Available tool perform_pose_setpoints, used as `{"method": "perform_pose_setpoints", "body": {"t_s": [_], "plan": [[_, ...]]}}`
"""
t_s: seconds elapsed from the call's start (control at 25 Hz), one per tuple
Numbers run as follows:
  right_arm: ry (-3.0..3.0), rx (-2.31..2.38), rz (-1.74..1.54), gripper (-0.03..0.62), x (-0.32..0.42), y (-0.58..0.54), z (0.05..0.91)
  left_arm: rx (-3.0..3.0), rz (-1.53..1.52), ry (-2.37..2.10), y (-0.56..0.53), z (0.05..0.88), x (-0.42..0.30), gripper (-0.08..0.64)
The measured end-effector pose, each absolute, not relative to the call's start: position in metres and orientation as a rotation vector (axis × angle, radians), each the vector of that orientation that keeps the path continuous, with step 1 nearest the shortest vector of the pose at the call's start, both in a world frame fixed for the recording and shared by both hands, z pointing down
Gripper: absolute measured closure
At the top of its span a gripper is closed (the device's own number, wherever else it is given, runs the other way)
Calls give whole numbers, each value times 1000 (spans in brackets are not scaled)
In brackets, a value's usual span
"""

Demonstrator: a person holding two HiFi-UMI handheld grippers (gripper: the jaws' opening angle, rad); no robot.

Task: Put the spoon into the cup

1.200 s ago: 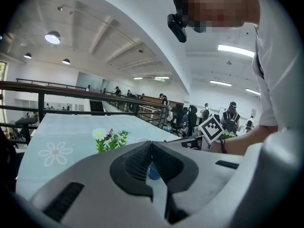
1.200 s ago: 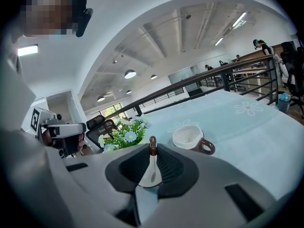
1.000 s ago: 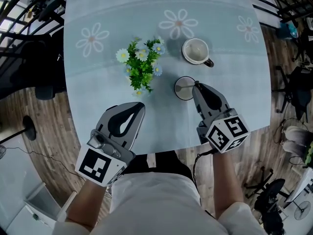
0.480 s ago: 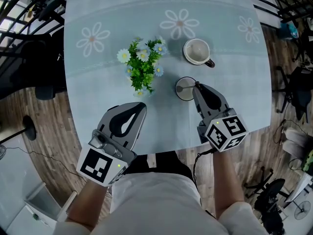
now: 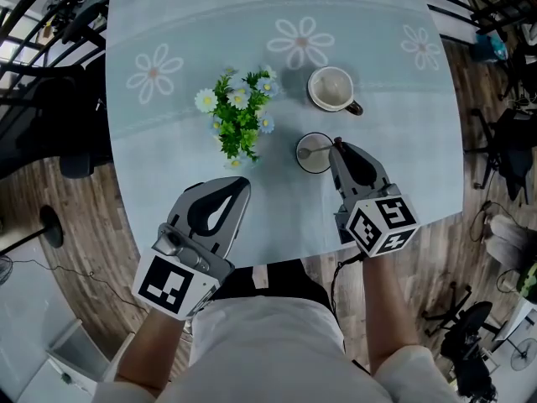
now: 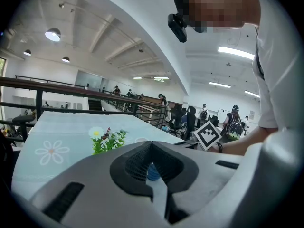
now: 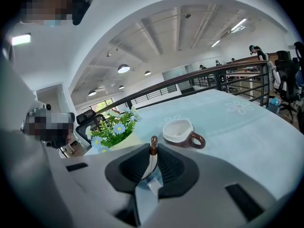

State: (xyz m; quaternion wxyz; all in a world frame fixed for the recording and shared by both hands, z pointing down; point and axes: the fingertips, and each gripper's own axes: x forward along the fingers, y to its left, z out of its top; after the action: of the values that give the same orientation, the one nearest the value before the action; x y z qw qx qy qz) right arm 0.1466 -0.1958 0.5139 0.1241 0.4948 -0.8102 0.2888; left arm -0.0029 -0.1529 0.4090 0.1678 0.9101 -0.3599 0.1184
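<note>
A spoon (image 5: 310, 151) lies with its bowl inside a dark-rimmed cup (image 5: 299, 161) near the middle of the table. My right gripper (image 5: 337, 146) is at that cup's right rim, shut on the spoon's handle. In the right gripper view the handle's brown tip (image 7: 153, 140) sticks up between the closed jaws of the right gripper (image 7: 153, 147). A white cup with a brown handle (image 5: 332, 88) (image 7: 176, 131) stands empty just beyond. My left gripper (image 5: 242, 184) (image 6: 152, 144) hovers shut near the table's front edge, holding nothing that I can see.
A bunch of green artificial flowers (image 5: 238, 116) (image 7: 112, 127) stands left of the cups. The pale blue daisy-print tablecloth (image 5: 168, 65) covers the table. Railings, chairs and wooden floor surround it, and people sit far off.
The head view has shifted slightly, so everything sits a little more to the left. My right gripper stays at the dark-rimmed cup, shut on the spoon. The left gripper has not moved.
</note>
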Motion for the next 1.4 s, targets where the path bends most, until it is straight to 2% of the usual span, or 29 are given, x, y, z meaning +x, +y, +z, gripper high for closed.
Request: {"method": "perform_pose_setpoints", "body": {"t_s": [0.36, 0.72, 1.4], "plan": [[-2334, 1484, 887, 533, 155, -192, 519, 2610, 343, -999, -153, 405, 1, 541], [-2327, 1545, 892, 479, 159, -184, 506, 2652, 336, -966, -150, 393, -2, 541], [-2351, 1750, 685, 485, 167, -148, 396, 2806, 224, -857, -142, 327, -6, 541]]}}
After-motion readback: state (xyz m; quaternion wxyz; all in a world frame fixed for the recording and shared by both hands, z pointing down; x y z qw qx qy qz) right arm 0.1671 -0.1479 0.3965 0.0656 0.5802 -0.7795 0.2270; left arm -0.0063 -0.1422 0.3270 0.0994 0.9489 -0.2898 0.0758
